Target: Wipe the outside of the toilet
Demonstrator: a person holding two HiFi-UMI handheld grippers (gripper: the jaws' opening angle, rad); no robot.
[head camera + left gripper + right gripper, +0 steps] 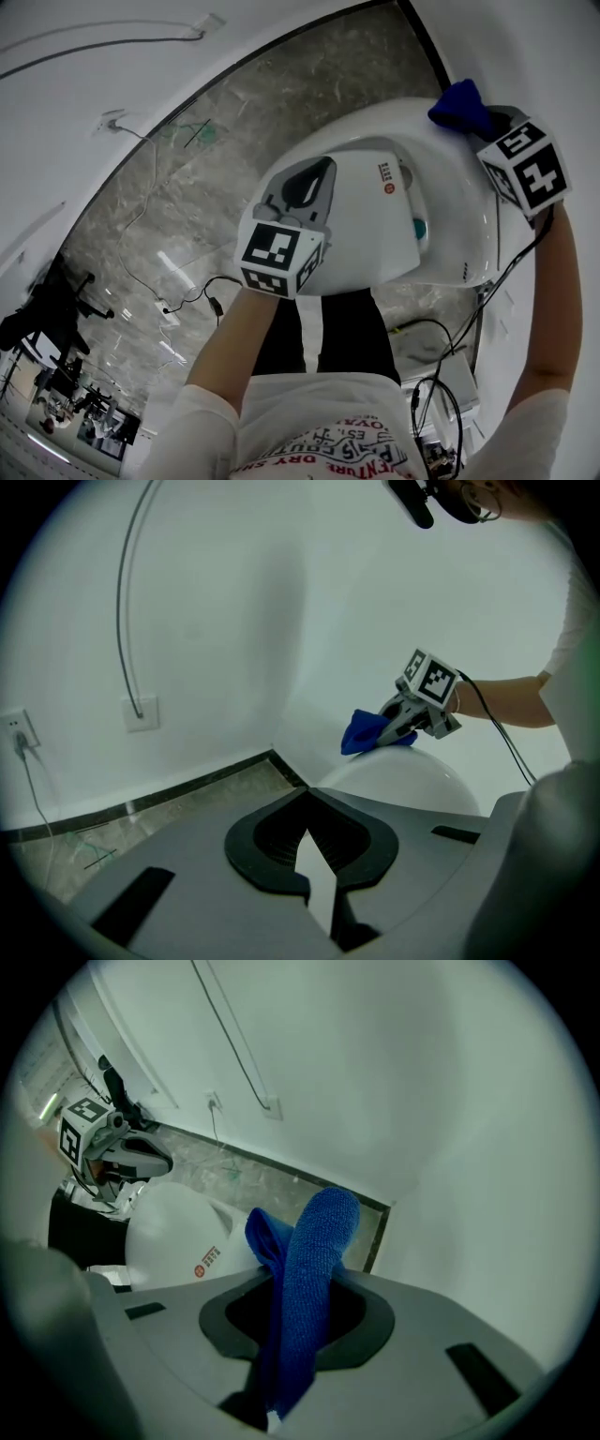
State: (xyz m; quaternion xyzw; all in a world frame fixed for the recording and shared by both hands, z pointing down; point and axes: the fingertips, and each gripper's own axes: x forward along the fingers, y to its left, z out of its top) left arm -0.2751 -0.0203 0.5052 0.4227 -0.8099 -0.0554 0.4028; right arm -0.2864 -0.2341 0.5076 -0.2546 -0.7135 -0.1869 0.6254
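Observation:
The white toilet (441, 225) sits below me in the head view, its closed lid (361, 234) carrying a small red sticker. My right gripper (489, 127) is shut on a blue cloth (462, 106), which rests against the rounded far end of the toilet (403, 785). The left gripper view shows the cloth (367, 733) touching that white curve. In the right gripper view the cloth (314, 1269) sticks up out of the jaws. My left gripper (323, 171) hovers over the lid with its jaws together and nothing in them.
Grey marble floor (216, 178) surrounds the toilet, edged by a dark skirting line and white walls. A wall socket (141, 712) with a cable running up sits on the wall. Loose wires (202, 295) lie on the floor near my dark trouser legs (328, 337).

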